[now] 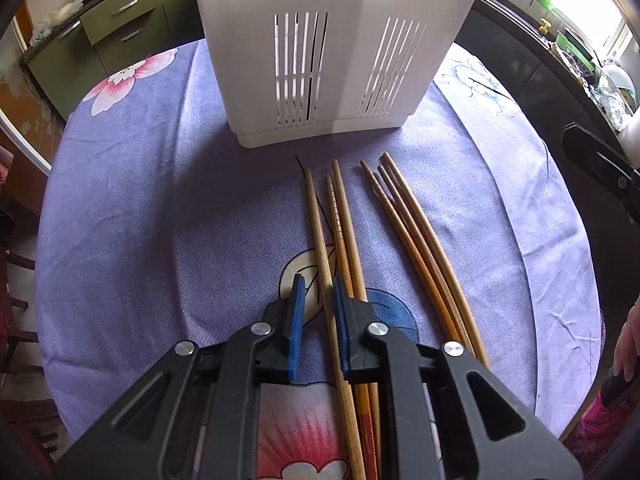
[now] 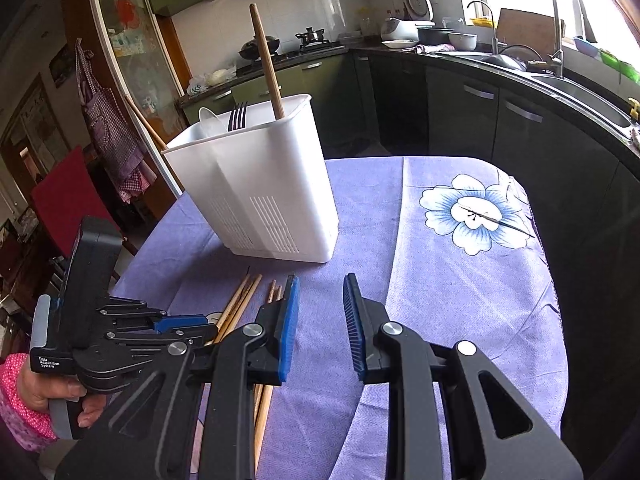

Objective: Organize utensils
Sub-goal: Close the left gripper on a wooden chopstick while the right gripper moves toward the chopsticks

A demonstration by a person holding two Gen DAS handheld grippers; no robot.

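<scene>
Several wooden chopsticks [image 1: 404, 224] lie side by side on the purple flowered tablecloth [image 1: 160, 220], in front of a white slotted utensil holder [image 1: 320, 60]. My left gripper [image 1: 318, 280] hangs low over the left bunch. Its blue pads stand narrowly apart around one pale chopstick [image 1: 318, 232], with a gap showing beside it. In the right wrist view the holder [image 2: 260, 188] contains a fork, a spoon and a long wooden handle [image 2: 266, 60]. My right gripper [image 2: 322, 278] is open over bare cloth to the right of the chopsticks [image 2: 240, 304], nothing between its pads.
A hand in a pink sleeve [image 2: 24, 404] holds the left gripper [image 2: 208, 326]. The table's far edge [image 2: 536, 240] drops off toward dark cabinets and a sink counter [image 2: 560, 76]. A red chair [image 2: 64, 200] stands at the left.
</scene>
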